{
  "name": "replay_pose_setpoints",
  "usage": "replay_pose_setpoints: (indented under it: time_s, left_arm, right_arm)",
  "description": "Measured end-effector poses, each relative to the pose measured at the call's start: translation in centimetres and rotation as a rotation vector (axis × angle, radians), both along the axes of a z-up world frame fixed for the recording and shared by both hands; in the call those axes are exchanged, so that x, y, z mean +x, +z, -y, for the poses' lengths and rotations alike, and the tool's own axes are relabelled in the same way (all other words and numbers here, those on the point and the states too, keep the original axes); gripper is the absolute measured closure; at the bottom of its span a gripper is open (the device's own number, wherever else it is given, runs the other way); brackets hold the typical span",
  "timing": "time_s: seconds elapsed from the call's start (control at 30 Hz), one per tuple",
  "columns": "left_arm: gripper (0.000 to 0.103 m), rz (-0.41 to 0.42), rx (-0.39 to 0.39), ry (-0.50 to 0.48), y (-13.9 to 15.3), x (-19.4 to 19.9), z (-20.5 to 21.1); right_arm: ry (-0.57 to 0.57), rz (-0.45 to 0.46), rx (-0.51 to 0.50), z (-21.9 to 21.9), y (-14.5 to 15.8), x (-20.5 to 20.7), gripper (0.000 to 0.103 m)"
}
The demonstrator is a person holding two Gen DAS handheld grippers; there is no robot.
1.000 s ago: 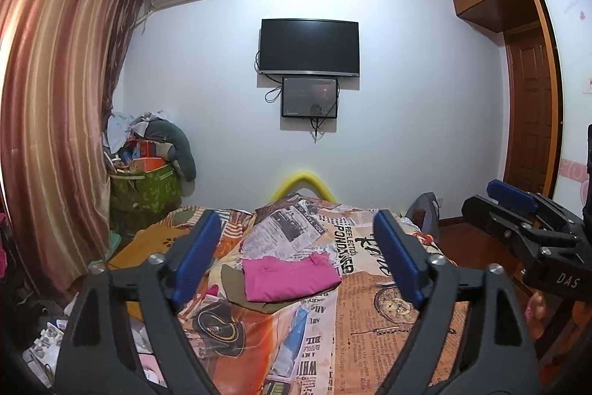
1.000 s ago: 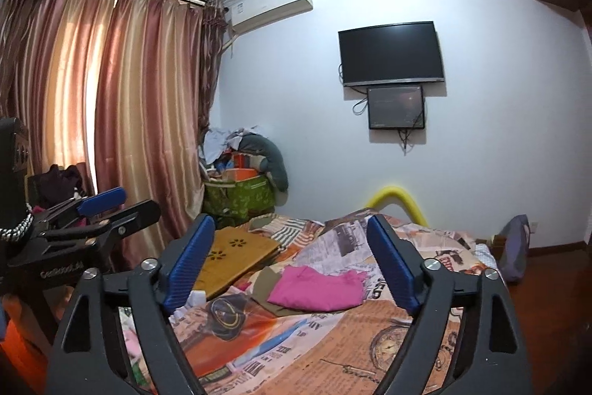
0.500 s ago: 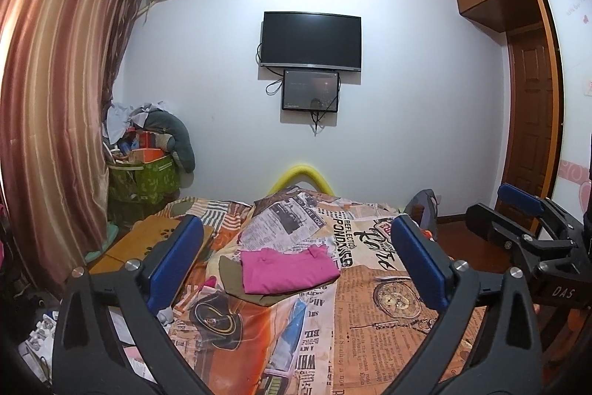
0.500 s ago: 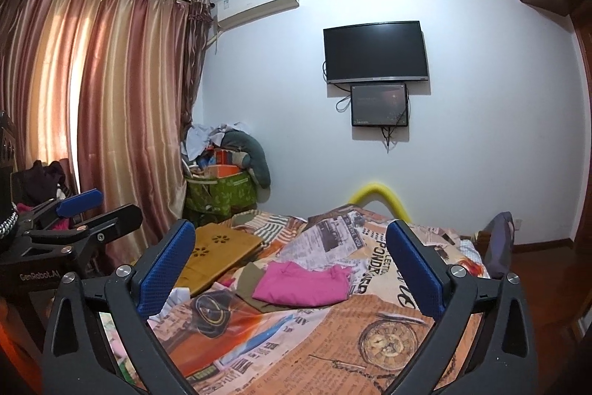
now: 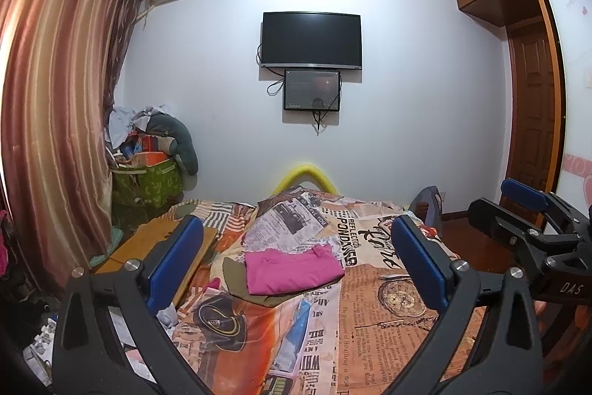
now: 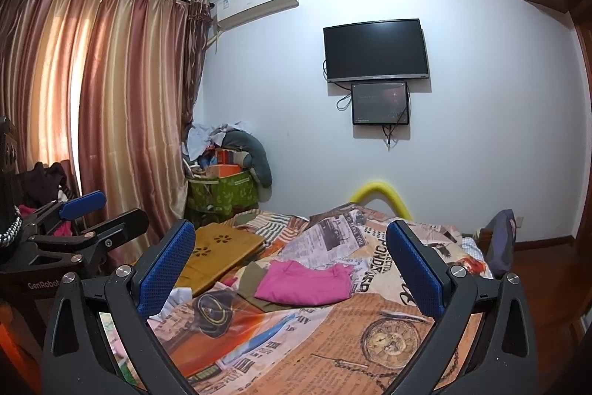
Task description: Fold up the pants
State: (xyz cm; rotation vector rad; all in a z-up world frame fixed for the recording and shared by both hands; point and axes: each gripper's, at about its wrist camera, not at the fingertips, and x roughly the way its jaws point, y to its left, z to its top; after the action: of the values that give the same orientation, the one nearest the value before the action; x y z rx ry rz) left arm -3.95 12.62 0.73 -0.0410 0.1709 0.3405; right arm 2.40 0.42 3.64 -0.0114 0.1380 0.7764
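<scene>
A folded pink garment, the pants point(image 5: 292, 271) point(image 6: 305, 284), lies mid-bed on top of an olive-green garment point(image 5: 236, 278) point(image 6: 251, 278). The bed point(image 5: 370, 321) has a newspaper-print cover in orange tones. My left gripper point(image 5: 296, 224) is open, held level well short of the pants, with nothing between its blue pads. My right gripper point(image 6: 289, 228) is open too and holds nothing. Each gripper shows in the other's view: the right one point(image 5: 525, 206) at the right edge, the left one point(image 6: 92, 217) at the left edge.
A low wooden lap table point(image 6: 218, 247) rests on the bed's left side. A green bag piled with clutter point(image 5: 148, 180) stands by the curtain point(image 5: 55, 117). A dark backpack point(image 6: 499, 243) sits at the bed's right corner. A yellow foam arc point(image 5: 305, 173) rises behind the bed, under the wall screens.
Both grippers' jaws have spread wider apart. Both views have shifted a little, and the pink pants lie unmoved on the bed.
</scene>
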Motion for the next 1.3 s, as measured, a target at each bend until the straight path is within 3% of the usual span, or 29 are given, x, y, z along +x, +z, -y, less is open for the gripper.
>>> replay_pose_setpoints:
  time_s: [1.3]
  left_arm:
    - [0.0, -0.016, 0.002, -0.029, 0.08, 0.43, 0.24]
  right_arm:
    - [-0.006, -0.022, 0.004, 0.42, 0.17, -0.05, 0.0]
